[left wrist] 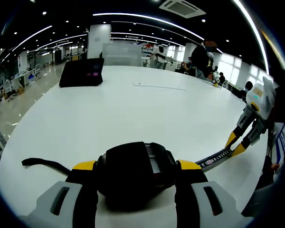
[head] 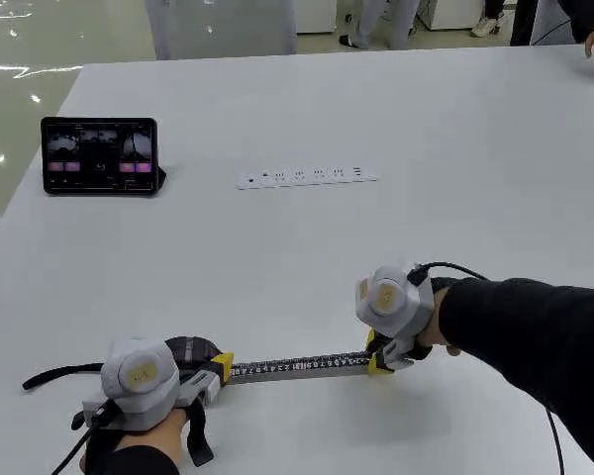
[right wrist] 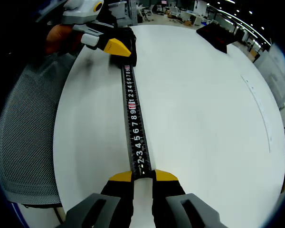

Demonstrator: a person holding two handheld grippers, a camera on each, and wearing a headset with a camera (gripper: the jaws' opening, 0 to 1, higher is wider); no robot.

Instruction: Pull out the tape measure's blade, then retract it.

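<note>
Black tape measure (left wrist: 133, 168) clamped in L hand-held gripper (left wrist: 137, 165); R hand-held gripper (right wrist: 143, 176) pinching tip of extended blade (right wrist: 133, 109)

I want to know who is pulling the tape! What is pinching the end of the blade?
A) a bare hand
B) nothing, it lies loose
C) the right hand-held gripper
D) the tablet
C: the right hand-held gripper is shut on the tip of the blade, and the left hand-held gripper clamps the case at the other end.
</note>
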